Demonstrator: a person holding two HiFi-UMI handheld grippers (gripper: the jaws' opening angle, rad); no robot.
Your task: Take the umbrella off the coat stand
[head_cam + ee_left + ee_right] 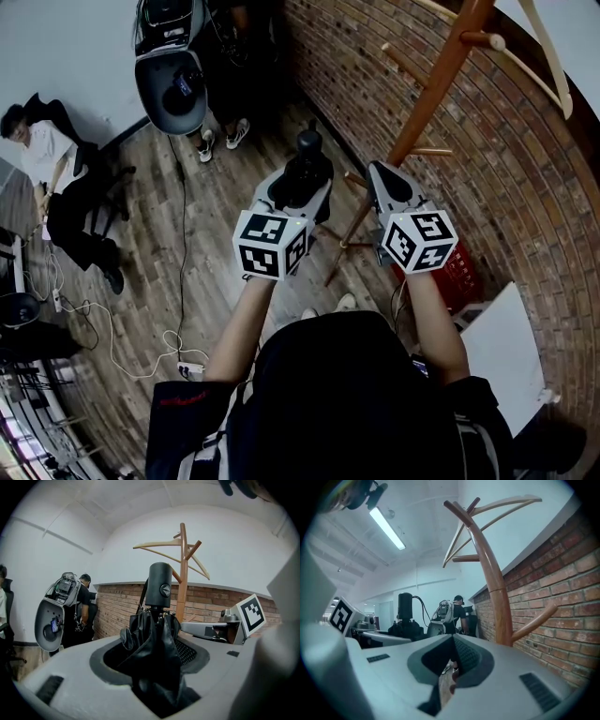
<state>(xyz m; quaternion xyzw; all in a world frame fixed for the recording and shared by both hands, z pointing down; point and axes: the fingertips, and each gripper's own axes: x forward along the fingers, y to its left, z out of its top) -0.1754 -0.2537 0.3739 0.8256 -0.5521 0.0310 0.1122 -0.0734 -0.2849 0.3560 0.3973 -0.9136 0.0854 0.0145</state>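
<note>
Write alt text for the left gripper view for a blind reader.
The left gripper clamps a folded black umbrella between its jaws, handle pointing away. Behind it, a wooden coat stand rises before a brick wall, and the right gripper shows at right.

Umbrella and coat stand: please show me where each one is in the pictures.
Umbrella (159,585): left gripper view, on its black handle.
Coat stand (499,604): right gripper view, on the wooden pole.
</note>
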